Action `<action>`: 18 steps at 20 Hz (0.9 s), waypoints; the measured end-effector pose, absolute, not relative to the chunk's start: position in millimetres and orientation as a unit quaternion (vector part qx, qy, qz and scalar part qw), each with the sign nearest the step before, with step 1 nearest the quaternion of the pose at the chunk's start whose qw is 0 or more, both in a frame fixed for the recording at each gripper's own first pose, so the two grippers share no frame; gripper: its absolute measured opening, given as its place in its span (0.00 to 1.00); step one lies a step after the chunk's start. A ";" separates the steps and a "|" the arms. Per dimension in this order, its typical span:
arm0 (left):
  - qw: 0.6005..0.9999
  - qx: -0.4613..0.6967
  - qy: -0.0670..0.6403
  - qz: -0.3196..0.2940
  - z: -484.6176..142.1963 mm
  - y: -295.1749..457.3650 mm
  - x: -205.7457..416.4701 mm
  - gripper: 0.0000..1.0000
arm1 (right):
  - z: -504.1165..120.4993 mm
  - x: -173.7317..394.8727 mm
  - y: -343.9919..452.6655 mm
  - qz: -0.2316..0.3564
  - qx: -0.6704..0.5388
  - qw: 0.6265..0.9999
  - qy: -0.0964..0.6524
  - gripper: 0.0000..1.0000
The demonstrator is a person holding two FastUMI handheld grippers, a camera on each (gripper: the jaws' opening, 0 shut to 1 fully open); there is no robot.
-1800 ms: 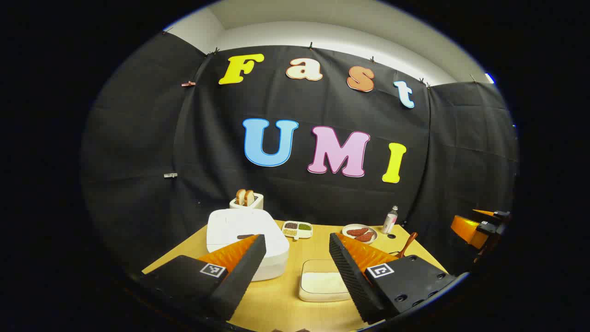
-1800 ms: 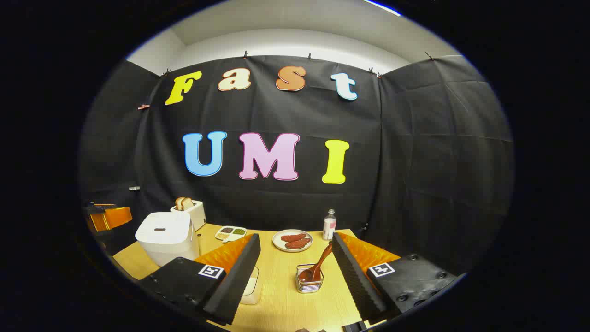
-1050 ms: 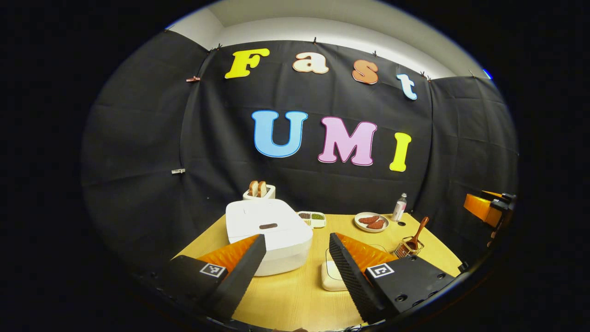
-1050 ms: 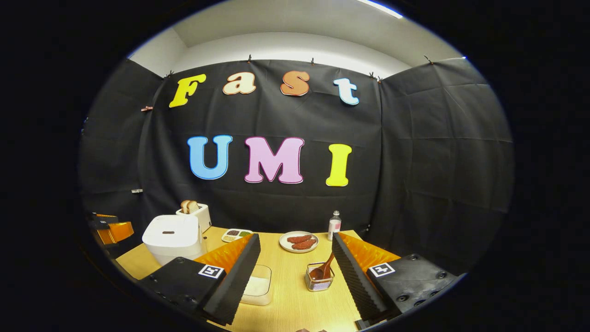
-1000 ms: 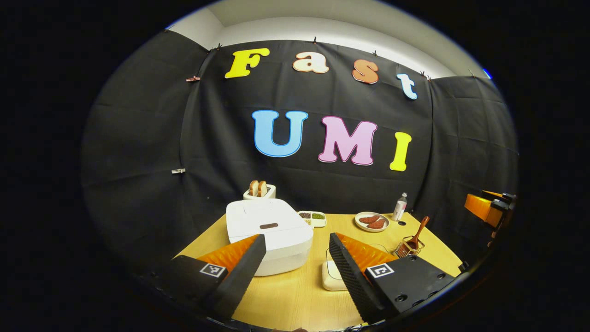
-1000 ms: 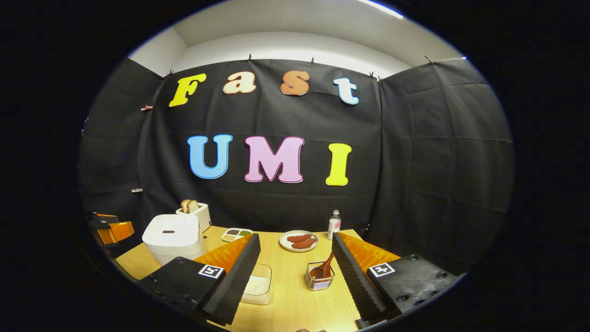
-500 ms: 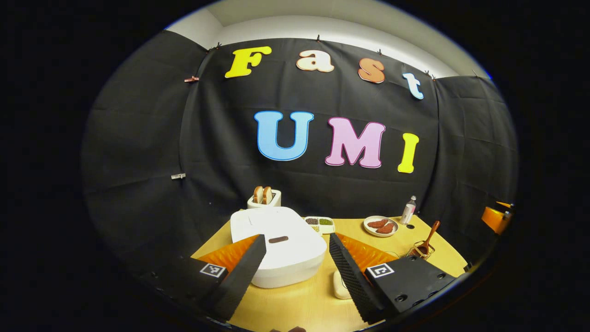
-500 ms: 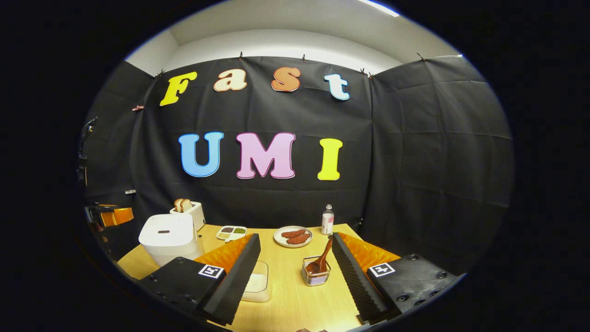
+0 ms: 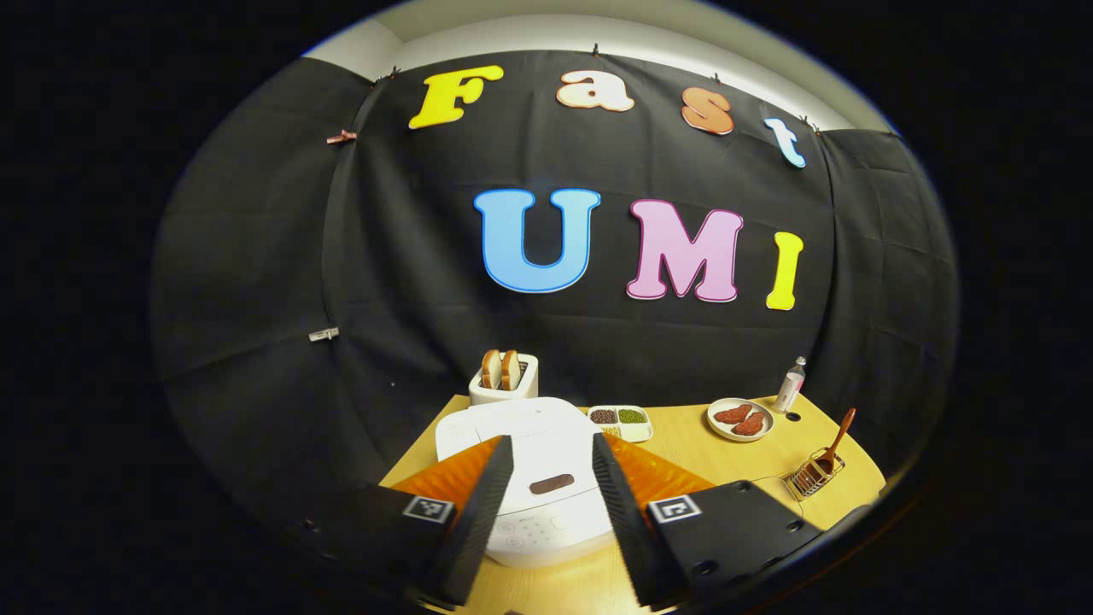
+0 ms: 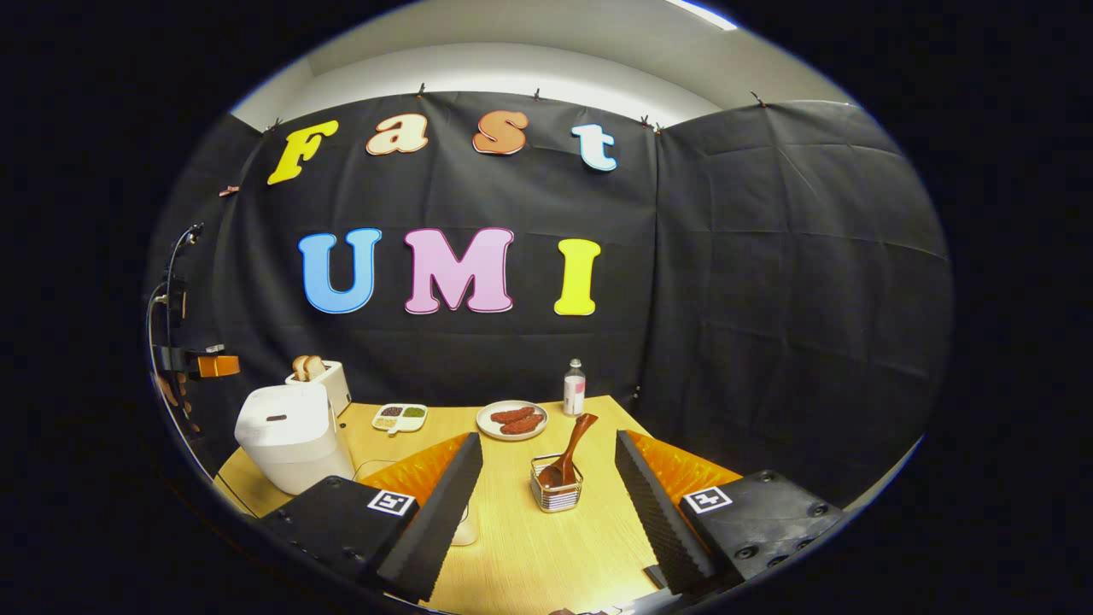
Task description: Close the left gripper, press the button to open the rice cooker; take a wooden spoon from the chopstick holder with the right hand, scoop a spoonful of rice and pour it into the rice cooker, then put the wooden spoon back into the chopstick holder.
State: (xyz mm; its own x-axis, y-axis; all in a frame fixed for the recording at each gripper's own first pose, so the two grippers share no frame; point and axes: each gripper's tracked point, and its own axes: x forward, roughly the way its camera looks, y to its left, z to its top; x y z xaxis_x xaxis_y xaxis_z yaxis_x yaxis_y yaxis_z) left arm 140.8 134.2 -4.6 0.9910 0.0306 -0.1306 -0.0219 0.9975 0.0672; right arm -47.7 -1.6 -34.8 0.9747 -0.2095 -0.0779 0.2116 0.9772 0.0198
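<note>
The wooden table (image 10: 555, 555) carries everything, its pale grain running away from the right gripper view. Largest on it is the white rice cooker (image 9: 534, 444), a rounded, smooth plastic box with its lid down and a dark oblong button (image 9: 551, 484) on top near the front edge. The left gripper (image 9: 551, 504) hangs just above that lid, its 2 ribbed fingers narrowed but apart, with a gap between them that frames the button and presses on nothing. In the right gripper view the cooker (image 10: 286, 436) stands at the table's left side.

Behind it a white toaster (image 9: 504, 384) holds 2 slices of bread upright. A round plate (image 10: 512, 419) bears reddish pieces of food, and a small divided dish (image 10: 400, 415) holds dark, green and pale grains in separate compartments.

The chopstick holder (image 10: 555, 491), a small wire basket, contains the wooden spoon (image 10: 570, 453), bowl down inside, handle leaning up and to the right. It sits ahead of the right gripper (image 10: 549, 504), whose fingers are spread wide and empty. A small bottle (image 10: 574, 387) stands upright at the far edge.
</note>
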 end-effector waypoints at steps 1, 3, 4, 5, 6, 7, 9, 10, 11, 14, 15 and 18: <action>0.996 0.033 0.076 0.011 -12.2 134.9 147.9 0.55 | -38.1 -50.1 -5.8 -0.114 0.015 0.992 0.042 0.98; 0.995 0.026 0.098 0.004 -24.6 135.5 164.3 0.32 | -43.4 -55.8 -12.1 -0.130 0.018 0.990 0.050 0.98; 0.993 0.021 0.115 0.000 -34.2 135.4 172.5 0.28 | -45.6 -58.7 -15.5 -0.136 0.019 0.989 0.055 0.98; 0.991 0.021 0.135 0.005 -47.6 137.7 179.3 0.17 | -46.9 -61.8 -18.1 -0.143 0.019 0.988 0.057 0.98; 0.988 0.015 0.151 0.009 -57.6 140.7 185.7 0.13 | -47.3 -64.9 -21.2 -0.148 0.020 0.987 0.060 0.98; 0.987 0.004 0.163 0.007 -64.9 140.4 189.2 0.08 | -47.5 -67.9 -24.3 -0.154 0.019 0.986 0.061 0.98; 0.984 -0.017 0.180 0.000 -78.6 136.1 200.2 0.07 | -47.3 -73.9 -31.2 -0.164 0.016 0.984 0.064 0.98; 0.983 -0.019 0.183 -0.004 -82.4 133.9 204.5 0.06 | -46.6 -77.8 -34.7 -0.169 0.014 0.984 0.064 0.98; 0.983 -0.020 0.182 -0.009 -84.6 131.0 208.5 0.06 | -45.5 -81.6 -38.7 -0.174 0.011 0.983 0.063 0.98; 0.980 -0.023 0.195 -0.017 -96.7 128.9 219.7 0.06 | -48.5 -87.8 -45.2 -0.183 0.012 0.981 0.066 0.98; 0.979 -0.025 0.200 -0.016 -101.8 128.2 221.0 0.06 | -50.3 -88.6 -46.1 -0.184 0.015 0.980 0.068 0.98; 0.976 -0.043 0.215 -0.013 -118.8 129.3 223.9 0.06 | -56.6 -88.3 -44.5 -0.185 0.022 0.980 0.072 0.98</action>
